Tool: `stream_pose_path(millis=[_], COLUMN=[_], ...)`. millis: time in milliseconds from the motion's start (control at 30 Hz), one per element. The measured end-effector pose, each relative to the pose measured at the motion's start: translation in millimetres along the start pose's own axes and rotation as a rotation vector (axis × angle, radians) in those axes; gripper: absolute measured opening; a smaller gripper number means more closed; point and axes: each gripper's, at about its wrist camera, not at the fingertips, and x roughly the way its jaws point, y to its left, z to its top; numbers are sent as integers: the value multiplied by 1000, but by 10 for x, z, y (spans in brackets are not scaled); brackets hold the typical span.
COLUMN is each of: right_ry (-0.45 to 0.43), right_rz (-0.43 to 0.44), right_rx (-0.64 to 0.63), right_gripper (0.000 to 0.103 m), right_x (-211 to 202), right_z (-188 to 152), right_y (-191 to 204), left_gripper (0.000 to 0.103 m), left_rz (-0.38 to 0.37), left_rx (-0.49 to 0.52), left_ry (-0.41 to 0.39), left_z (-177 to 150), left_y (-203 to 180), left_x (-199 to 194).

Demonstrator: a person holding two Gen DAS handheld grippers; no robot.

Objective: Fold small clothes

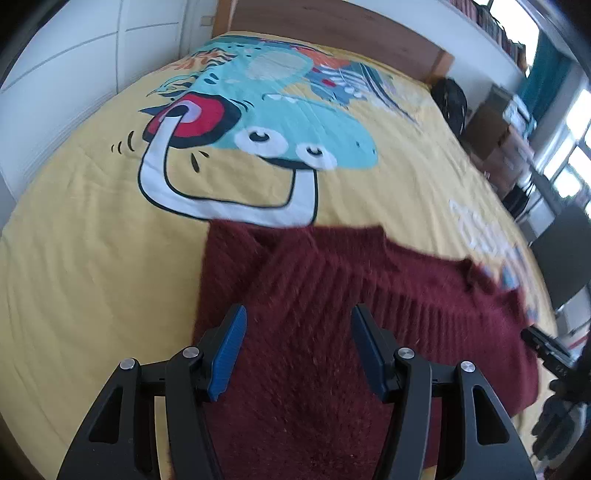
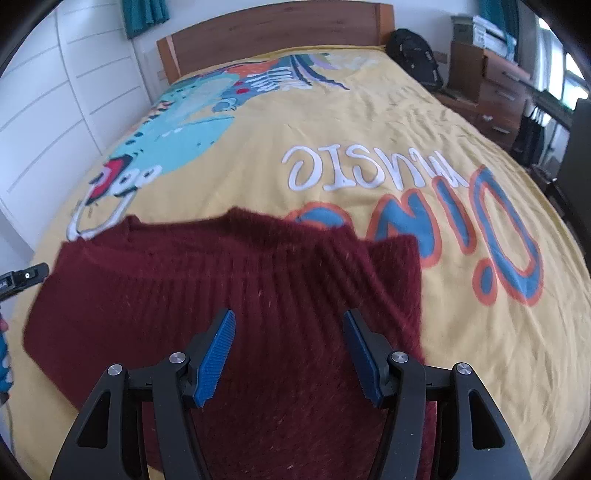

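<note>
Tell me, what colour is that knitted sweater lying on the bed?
Dark burgundy red, with a ribbed knit; the sweater shows best in the right wrist view.

Maroon sweater (image 2: 229, 295) on yellow bedspread (image 2: 369, 122)

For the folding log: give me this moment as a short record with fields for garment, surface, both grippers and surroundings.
garment: dark red knitted sweater, lying flat, sleeves folded in over the body
surface: yellow bedspread with cartoon print and the word MUSIC
left gripper: jaws apart above the sweater, nothing between the pads
right gripper: jaws apart above the sweater, nothing between the pads
behind: wooden headboard
beside the bed: black backpack, wooden drawers
</note>
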Motion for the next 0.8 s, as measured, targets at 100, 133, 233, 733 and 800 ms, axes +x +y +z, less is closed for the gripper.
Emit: stream_pose_path(millis=[100,133,233,733,800], right_ry=[25,24,12,-21,-9], right_rz=[-20,-29,-16,-28,-26], right_rx=[-1,-14,-16,-119,-139], right_gripper=[64,64,65,65,65], right_x=[128,163,151,-261,-242], right_z=[-188,-251,-318,-330,-378], right_y=[34,31,-41,330,409], left_gripper=[53,53,53,53,53], left_rz=[25,33,70,87,86], left_rx=[28,32,70,83,70], left_ry=[23,32,32,-17,-19], left_z=[-174,-219,-389,-446,-461], left_y=[-53,-46,-51,-191,-226], left_x=[138,177,258,-95,-55])
